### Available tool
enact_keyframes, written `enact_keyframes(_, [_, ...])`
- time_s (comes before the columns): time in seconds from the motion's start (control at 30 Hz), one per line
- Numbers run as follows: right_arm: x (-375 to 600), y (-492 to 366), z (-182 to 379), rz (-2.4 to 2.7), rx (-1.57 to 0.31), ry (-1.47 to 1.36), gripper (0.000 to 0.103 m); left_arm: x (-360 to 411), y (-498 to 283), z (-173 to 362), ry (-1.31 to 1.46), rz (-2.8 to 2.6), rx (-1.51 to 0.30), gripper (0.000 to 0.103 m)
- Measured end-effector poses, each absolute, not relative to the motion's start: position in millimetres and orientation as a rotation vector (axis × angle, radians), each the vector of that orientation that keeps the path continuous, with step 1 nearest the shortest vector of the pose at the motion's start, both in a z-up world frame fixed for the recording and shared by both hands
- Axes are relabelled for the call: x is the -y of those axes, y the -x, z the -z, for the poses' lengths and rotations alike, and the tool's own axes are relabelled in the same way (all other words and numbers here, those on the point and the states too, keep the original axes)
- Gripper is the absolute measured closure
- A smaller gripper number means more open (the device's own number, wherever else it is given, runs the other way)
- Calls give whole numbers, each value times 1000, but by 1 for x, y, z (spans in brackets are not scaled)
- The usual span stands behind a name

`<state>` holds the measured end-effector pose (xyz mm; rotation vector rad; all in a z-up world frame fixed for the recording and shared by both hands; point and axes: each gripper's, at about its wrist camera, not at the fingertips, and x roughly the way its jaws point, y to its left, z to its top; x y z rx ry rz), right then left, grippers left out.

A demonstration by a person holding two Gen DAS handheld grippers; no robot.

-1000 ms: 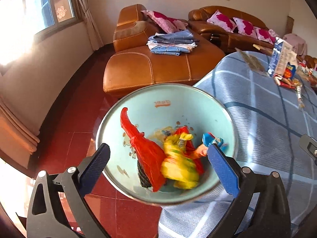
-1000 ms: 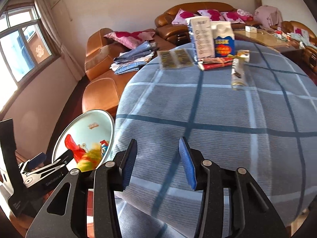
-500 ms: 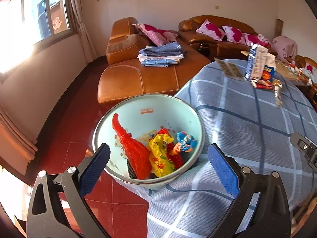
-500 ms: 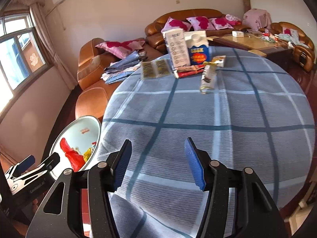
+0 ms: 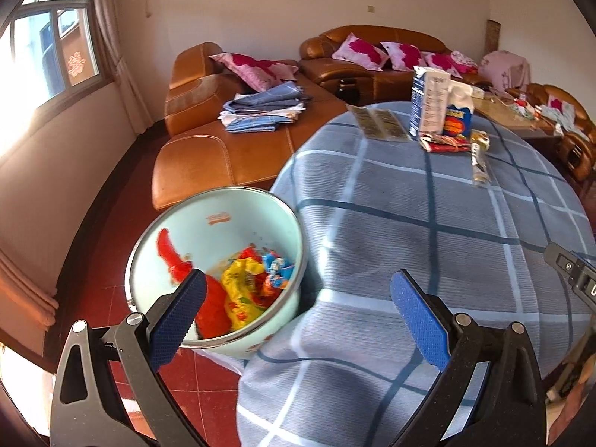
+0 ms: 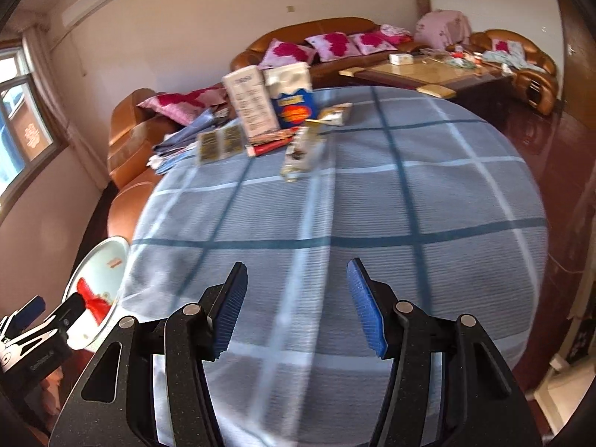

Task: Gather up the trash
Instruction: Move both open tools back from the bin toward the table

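the trash left to collect lies at the far side of the table (image 6: 409,223): a long wrapper (image 6: 301,152) nearest, a red packet (image 6: 272,141) and a small yellow sachet (image 6: 335,113) behind it, two cartons (image 6: 272,100) standing upright, and a flat patterned sheet (image 6: 219,143) to their left. the wrappers look light, thin and crinkly, likely slippery on the cloth, so a pinch across the narrow middle of the long wrapper should hold best; a hard squeeze does no harm. the cartons look stiff but probably empty and easy to tip, so take them across the narrow faces, low down. more wrappers, red, yellow and blue, already sit in the pale bowl (image 5: 223,223) at the table's near left edge. the right gripper (image 6: 296,305) hangs over bare cloth, jaws apart and empty. the left gripper (image 5: 294,316) is spread wide with nothing between its pads, one finger (image 5: 178,313) over the bowl.
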<state>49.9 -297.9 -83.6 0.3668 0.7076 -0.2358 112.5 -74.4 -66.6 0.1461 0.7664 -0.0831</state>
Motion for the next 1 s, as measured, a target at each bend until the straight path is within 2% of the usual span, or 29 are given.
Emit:
enact_keyframes(0.6, [364, -59, 103, 351, -739, -427, 44, 142, -146, 86, -207, 184, -823, 6])
enact_keyframes(1.0, [374, -113, 96, 357, -766, -370, 44, 151, -179, 105, -205, 243, -878, 6])
